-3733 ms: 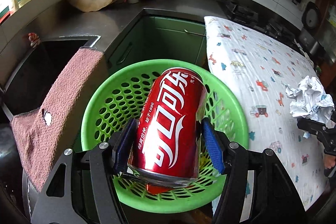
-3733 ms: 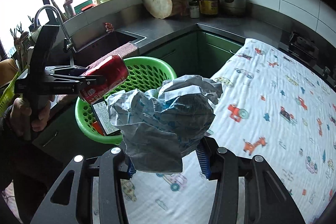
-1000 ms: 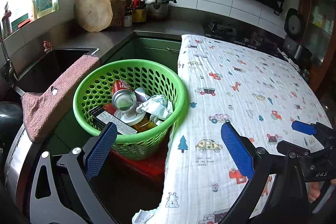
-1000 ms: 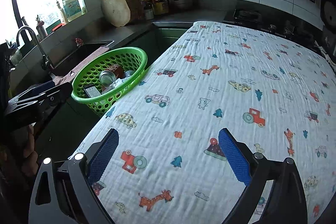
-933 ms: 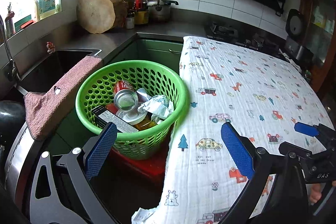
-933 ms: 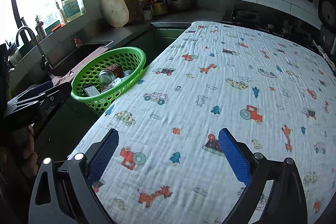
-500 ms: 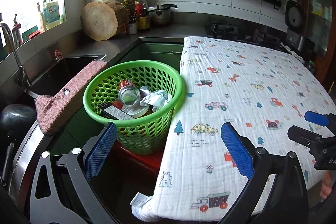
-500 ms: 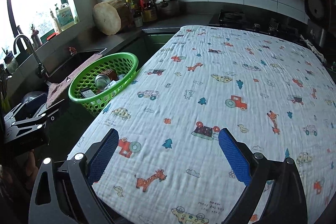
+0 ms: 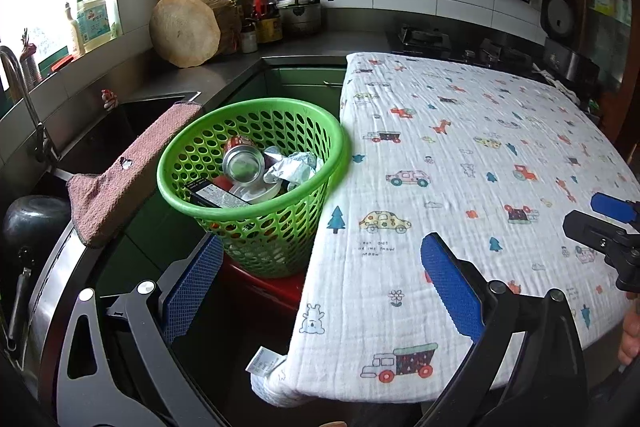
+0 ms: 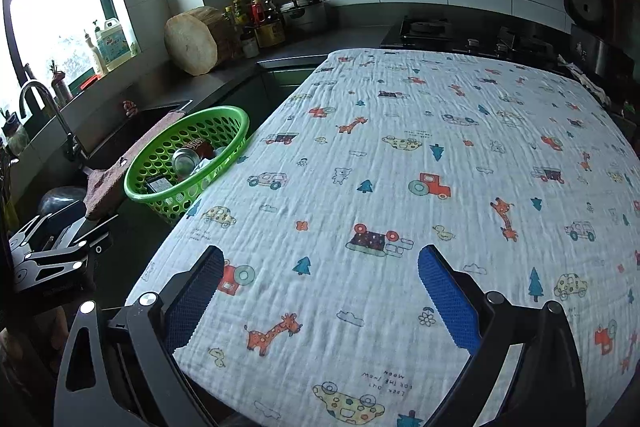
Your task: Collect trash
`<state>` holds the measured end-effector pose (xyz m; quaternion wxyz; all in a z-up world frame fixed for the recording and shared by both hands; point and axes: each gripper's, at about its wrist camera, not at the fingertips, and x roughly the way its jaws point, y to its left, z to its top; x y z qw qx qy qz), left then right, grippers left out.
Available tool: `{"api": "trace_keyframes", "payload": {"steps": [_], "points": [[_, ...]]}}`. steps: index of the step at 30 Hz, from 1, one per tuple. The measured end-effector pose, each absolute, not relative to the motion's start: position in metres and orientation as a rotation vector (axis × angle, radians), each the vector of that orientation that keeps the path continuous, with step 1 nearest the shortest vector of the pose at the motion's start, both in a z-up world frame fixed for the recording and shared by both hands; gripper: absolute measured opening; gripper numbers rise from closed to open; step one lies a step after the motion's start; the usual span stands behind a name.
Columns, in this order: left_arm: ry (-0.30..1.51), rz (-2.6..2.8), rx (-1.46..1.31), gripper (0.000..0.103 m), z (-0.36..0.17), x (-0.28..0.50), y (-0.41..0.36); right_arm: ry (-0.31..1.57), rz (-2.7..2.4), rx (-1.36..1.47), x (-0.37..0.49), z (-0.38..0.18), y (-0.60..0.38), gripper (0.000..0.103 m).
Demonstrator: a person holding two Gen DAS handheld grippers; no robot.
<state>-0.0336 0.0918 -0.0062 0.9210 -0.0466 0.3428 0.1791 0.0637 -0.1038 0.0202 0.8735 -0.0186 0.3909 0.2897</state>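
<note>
A green perforated basket (image 9: pixel 180 159) stands left of the table on a red stool; it also shows in the right wrist view (image 10: pixel 136 183). Inside lie a red cola can (image 9: pixel 242 163), crumpled paper (image 9: pixel 294 167), a dark flat box (image 9: pixel 216 195) and a white lid. My left gripper (image 9: pixel 320 281) is open and empty, held back from the basket near the table's front left corner. My right gripper (image 10: pixel 320 291) is open and empty above the table's front edge. The table (image 10: pixel 440 147) carries a white cloth with cartoon prints.
A pink towel (image 9: pixel 124 179) hangs over the sink edge (image 9: pixel 120 107) beside the basket. A round wooden block (image 9: pixel 186 33), bottles and a pot stand at the back counter. A stove (image 10: pixel 460 35) and a rice cooker lie behind the table.
Earlier the left gripper held the can and the right held crumpled paper; both now lie in the basket. Over the last second both grippers have drawn back, open and empty.
</note>
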Motion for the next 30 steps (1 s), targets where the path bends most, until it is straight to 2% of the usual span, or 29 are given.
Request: {"api": "trace_keyframes", "payload": {"steps": [30], "points": [[0.733,0.339,-0.123,0.098,-0.0101,-0.0393,0.1003,0.813,0.604,-0.051,0.062,0.0188,-0.1006,0.094]]}}
